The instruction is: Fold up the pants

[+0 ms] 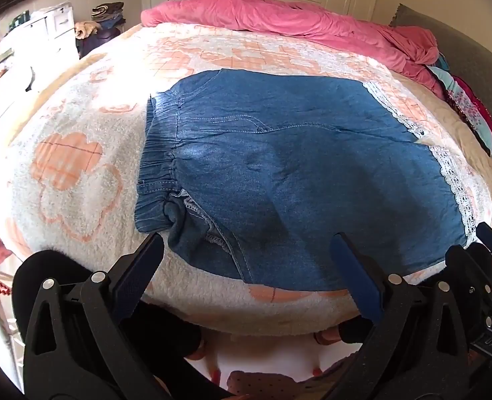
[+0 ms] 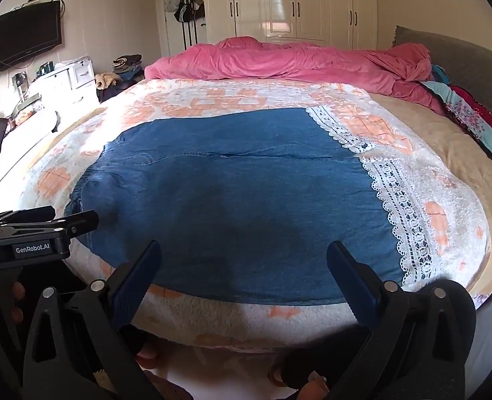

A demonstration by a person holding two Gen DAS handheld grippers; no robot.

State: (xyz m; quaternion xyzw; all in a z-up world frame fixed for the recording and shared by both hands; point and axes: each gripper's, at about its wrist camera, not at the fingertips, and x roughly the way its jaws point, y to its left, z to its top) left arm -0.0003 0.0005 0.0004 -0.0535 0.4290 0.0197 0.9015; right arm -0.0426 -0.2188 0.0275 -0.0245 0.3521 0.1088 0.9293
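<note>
A pair of blue denim pants (image 1: 296, 173) lies spread flat across the middle of the frame on a bed, on a fuzzy white blanket (image 1: 76, 173) printed with orange checked cloud shapes. The denim is soft and thin, with pale stitching, a gathered elastic waistband (image 1: 156, 166) at the left of the frame and wide white lace trim (image 2: 396, 200) along both leg hems at the right. The two legs lie side by side, a seam line running between them. A rumpled pink quilt (image 1: 279, 16) is heaped along the top of the frame, with patterned pillows at the upper right. The left gripper (image 1: 246, 266) hangs at the bottom of the frame, tilted down over the near edge of the pants, its black fingers with ribbed blue pads (image 1: 356, 276) spread wide and holding nothing; the left fingertip sits just beside the waistband corner. The right gripper (image 2: 244, 266) is likewise angled down at the bottom of its frame, released and empty, its pads above the near leg's edge. In the right wrist view the left gripper's black body shows at the lower left, with fingers of a hand (image 2: 17, 296) around its handle.
</note>
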